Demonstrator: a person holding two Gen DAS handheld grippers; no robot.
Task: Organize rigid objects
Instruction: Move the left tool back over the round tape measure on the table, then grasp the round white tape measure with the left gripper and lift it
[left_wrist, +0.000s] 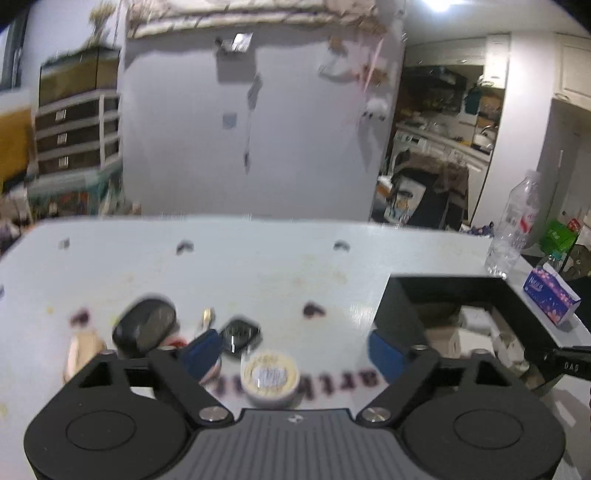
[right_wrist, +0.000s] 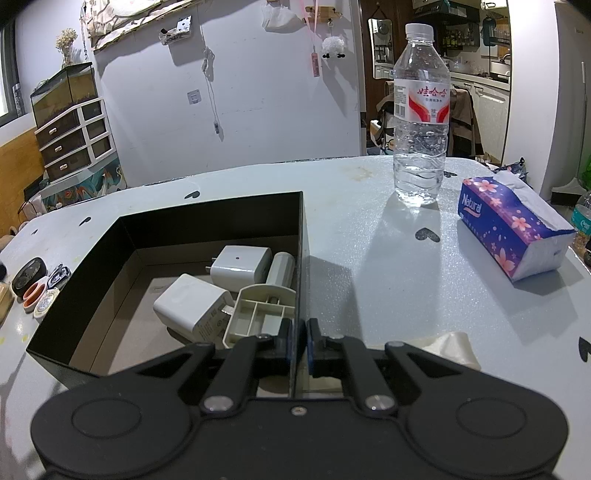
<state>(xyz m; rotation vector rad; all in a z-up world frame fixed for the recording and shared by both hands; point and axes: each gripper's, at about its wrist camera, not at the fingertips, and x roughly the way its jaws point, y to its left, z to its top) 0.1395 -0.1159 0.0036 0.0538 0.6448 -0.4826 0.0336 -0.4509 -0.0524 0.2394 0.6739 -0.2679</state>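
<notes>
The left gripper (left_wrist: 295, 350) has its fingers (left_wrist: 201, 350) spread wide over the worktop (left_wrist: 258, 273), pads touching nothing. Between them, close in, sits a small round cream tin (left_wrist: 269, 378). Just beyond the left finger lie a dark square object (left_wrist: 240, 336) and a dark oval case (left_wrist: 146, 328).

The right gripper (right_wrist: 298, 343) has its fingers (right_wrist: 284, 341) pinched narrow on the right wall of the black box (right_wrist: 301, 258), one finger inside and one outside. Inside, just ahead of the inner finger, lie two white chargers (right_wrist: 192, 306), a cream divided tray (right_wrist: 260, 310) and a white cylinder (right_wrist: 280, 267). Beyond the outer finger stand a water bottle (right_wrist: 421, 118) and a tissue pack (right_wrist: 513, 225).
</notes>
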